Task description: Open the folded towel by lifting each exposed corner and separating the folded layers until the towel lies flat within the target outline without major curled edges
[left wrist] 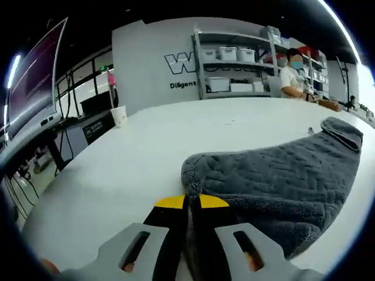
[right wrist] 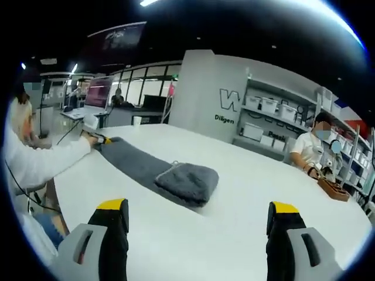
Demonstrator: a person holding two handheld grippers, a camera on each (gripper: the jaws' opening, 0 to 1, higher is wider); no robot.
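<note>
A broad white table (left wrist: 146,146) fills the lower frame. Behind it, upper centre, stands a grey wall (left wrist: 152,64) with dark lettering beside metal shelving (left wrist: 234,64) holding white bins. A dark monitor (left wrist: 35,76) sits upper left under ceiling lights.

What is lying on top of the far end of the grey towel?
On the grey quilted towel a folded-back layer of the same cloth lies at the end. What is beneath this fold is covered. The white table carries the towel.

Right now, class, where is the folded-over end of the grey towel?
In the right gripper view the towel's folded-over end lies mid-table, ahead of the open right gripper; the far corner is pinched by the left gripper.
</note>
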